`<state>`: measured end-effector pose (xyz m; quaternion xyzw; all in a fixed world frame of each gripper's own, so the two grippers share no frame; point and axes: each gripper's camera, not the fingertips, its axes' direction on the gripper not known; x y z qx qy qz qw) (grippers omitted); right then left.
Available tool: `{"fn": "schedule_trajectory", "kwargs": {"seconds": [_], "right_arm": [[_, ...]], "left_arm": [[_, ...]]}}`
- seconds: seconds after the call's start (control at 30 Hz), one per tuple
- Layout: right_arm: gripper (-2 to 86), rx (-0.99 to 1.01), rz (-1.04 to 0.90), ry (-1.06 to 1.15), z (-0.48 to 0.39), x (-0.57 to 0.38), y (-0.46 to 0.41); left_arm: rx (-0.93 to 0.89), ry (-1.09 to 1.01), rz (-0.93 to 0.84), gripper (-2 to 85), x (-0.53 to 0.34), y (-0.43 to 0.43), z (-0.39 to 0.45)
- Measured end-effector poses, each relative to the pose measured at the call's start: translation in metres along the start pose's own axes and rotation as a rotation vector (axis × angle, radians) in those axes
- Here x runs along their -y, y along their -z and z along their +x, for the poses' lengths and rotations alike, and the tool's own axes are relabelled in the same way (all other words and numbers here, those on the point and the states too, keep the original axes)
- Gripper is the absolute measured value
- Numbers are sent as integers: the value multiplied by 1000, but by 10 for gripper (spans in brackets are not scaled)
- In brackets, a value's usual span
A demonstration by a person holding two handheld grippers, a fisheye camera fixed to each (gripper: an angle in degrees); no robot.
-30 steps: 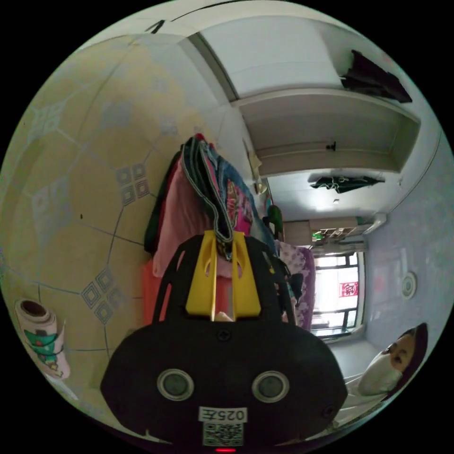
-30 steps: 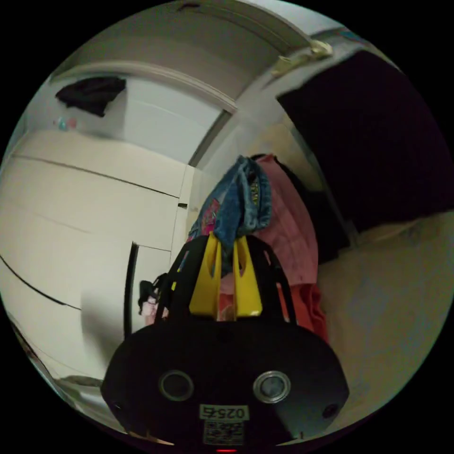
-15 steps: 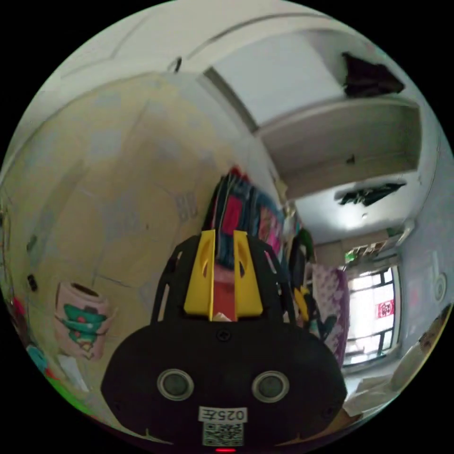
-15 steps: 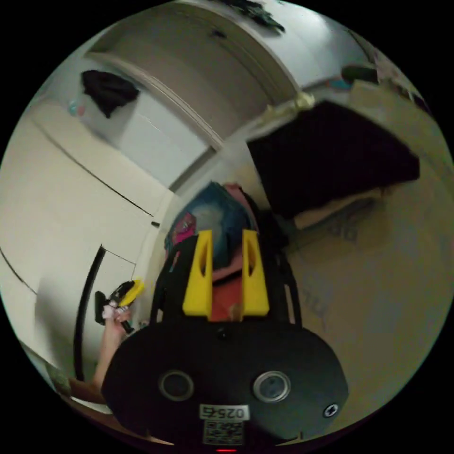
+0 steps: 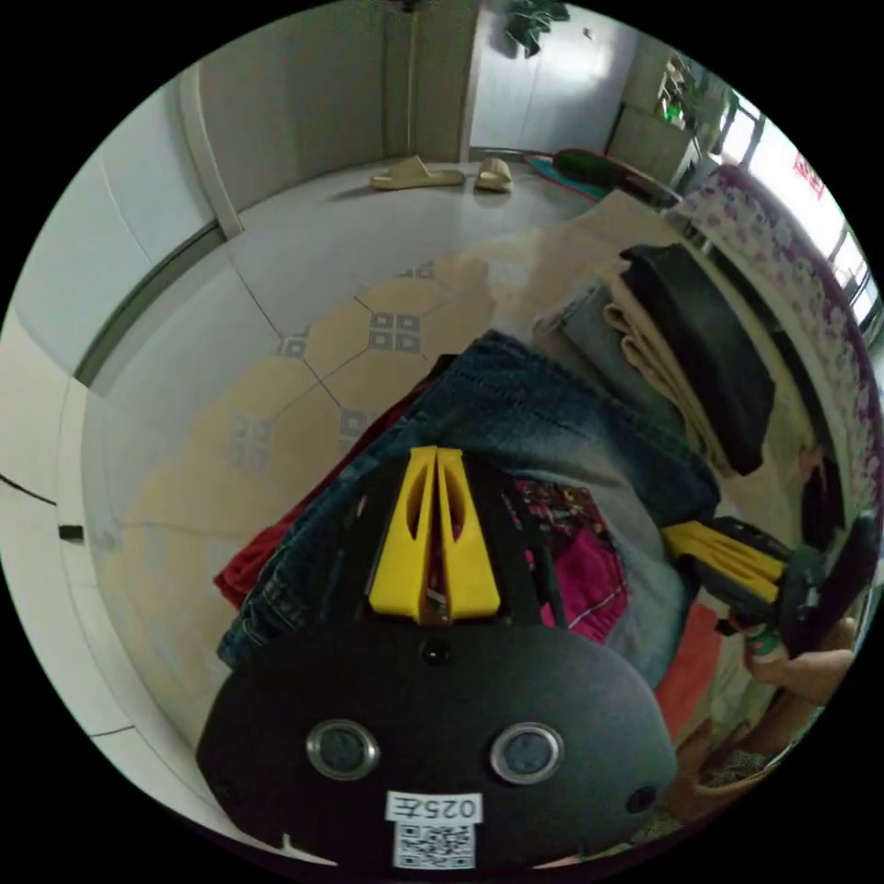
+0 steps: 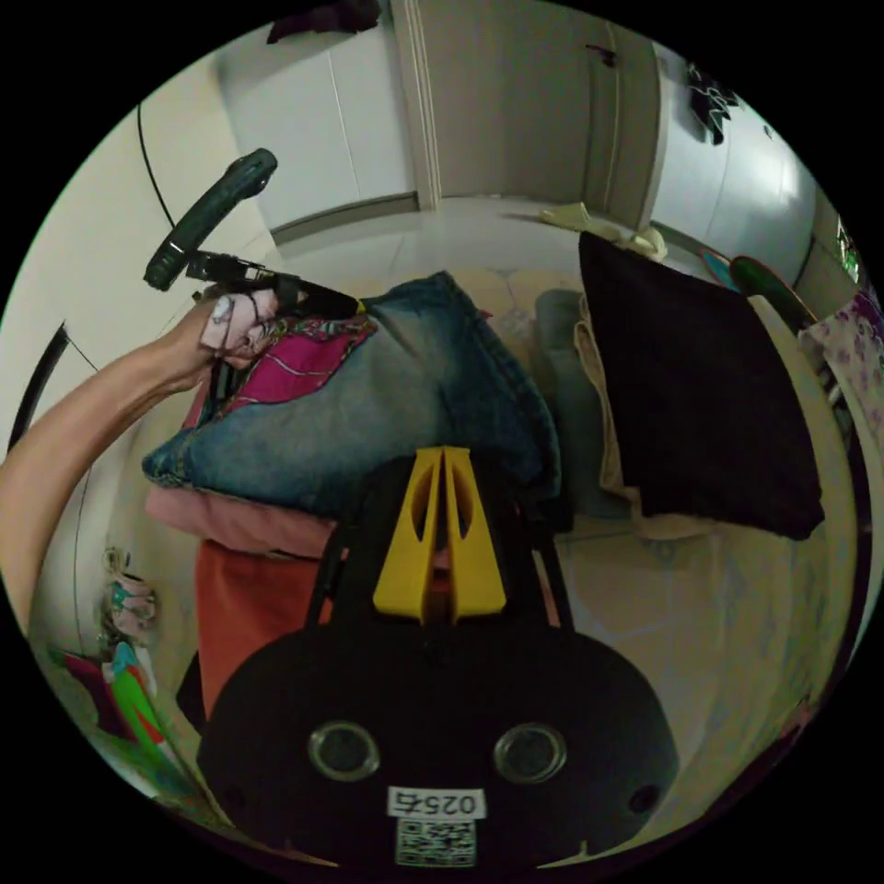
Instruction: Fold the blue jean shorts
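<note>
Where claws (image 5: pixel 437 456) close, jean shorts (image 5: pixel 552 424) edge hidden.

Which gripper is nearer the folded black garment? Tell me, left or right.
Right. The right gripper sits at the edge of the blue jean shorts next to the black garment; the left gripper is at the shorts' far corner, away from it.

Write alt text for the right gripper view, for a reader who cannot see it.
The right hand-held gripper, its yellow jaws together, sits at the near edge of folded blue jean shorts lying on a pile of pink and orange clothes. The left hand-held gripper, held in a person's hand, meets the shorts' far corner. A folded black garment tops a second stack beside them.
</note>
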<state>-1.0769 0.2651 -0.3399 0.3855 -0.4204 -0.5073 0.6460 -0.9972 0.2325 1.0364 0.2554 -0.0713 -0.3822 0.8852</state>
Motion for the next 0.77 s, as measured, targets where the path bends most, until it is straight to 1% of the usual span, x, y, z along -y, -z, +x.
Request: {"fn": "schedule_trajectory", "kwargs": {"seconds": [0.07, 0.13, 0.2, 0.27, 0.3, 0.33, 0.37, 0.4, 0.47, 0.5, 0.53, 0.57, 0.6, 0.63, 0.67, 0.7, 0.73, 0.77], "right_arm": [[-10, 55, -94, 17, 16, 14, 27], [-10, 120, -110, 39, 33, 15, 57], [-9, 183, -72, 57, 56, 9, 102], [-9, 194, 56, 64, 97, -15, 193], [-9, 189, 100, 92, 108, -24, 222], [-9, 138, 163, 167, 128, -46, 281], [-9, 54, 219, 247, 148, -72, 343], [-9, 5, 260, 286, 158, -88, 377], [-9, -230, 471, 359, 197, -160, 525], [-9, -289, 541, 350, 205, -181, 564], [-8, -387, 689, 297, 219, -225, 642], [-7, -474, 805, 263, 228, -272, 712], [-6, -525, 850, 251, 232, -296, 743], [-4, -641, 928, 196, 239, -344, 798], [1, -756, 987, 83, 249, -390, 840], [7, -811, 1012, 8, 256, -413, 858], [20, -925, 1010, -109, 273, -455, 886], [61, -985, 958, -226, 292, -492, 910]], "left_arm": [[36, -22, -17, -9, 4, 10, 19], [67, -32, -19, -9, 5, 20, 34], [133, -56, -31, -9, 9, 30, 54], [260, -167, -32, -9, 12, 55, 86], [298, -154, -10, -9, 11, 66, 92], [390, -89, 124, -9, 4, 96, 108], [493, -28, 364, -9, -14, 138, 135], [531, -15, 492, -8, -26, 161, 151], [569, -49, 945, -8, -78, 247, 231], [555, -66, 1035, -8, -90, 265, 251], [488, -74, 1189, -8, -111, 297, 287], [397, -122, 1240, -7, -121, 323, 320], [325, -114, 1246, -6, -124, 334, 334], [152, -90, 1242, -4, -124, 353, 356], [-21, -91, 1253, 2, -122, 364, 376], [-112, -103, 1267, 5, -120, 366, 386], [-267, -148, 1309, 22, -112, 367, 409], [-413, -170, 1336, 34, -102, 365, 434]]}}
